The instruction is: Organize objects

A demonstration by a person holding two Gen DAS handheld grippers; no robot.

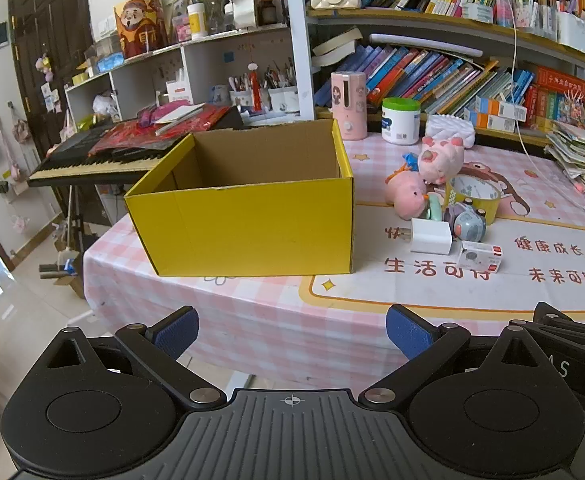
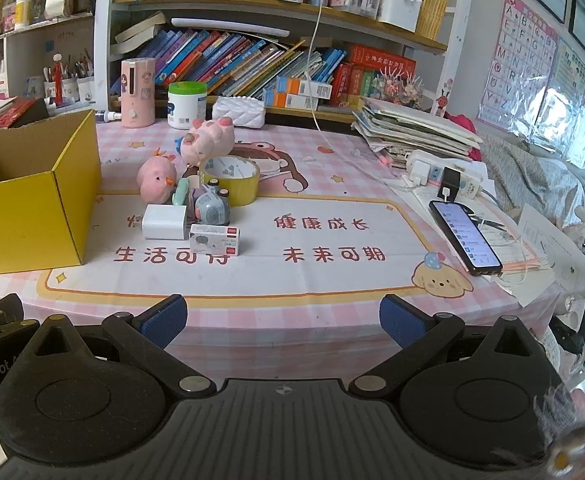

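Observation:
An open yellow cardboard box (image 1: 244, 228) stands empty on the pink table's left part; it also shows in the right wrist view (image 2: 28, 216). Right of it lies a cluster: two pink plush toys (image 1: 440, 158) (image 2: 208, 140), a yellow tape roll (image 1: 472, 196) (image 2: 232, 178), a grey toy camera (image 1: 468, 226) (image 2: 212, 210), a white charger cube (image 1: 430, 236) (image 2: 164, 222) and a small white carton (image 1: 478, 256) (image 2: 214, 240). My left gripper (image 1: 292, 330) is open and empty before the table's front edge. My right gripper (image 2: 282, 320) is open and empty too.
A smartphone (image 2: 464, 238) and a power strip (image 2: 440, 176) with cables lie at the right. A paper stack (image 2: 412, 128), a white tub (image 2: 186, 106) and a pink dispenser (image 2: 137, 92) stand at the back below bookshelves. A keyboard piano (image 1: 92, 156) stands left of the table.

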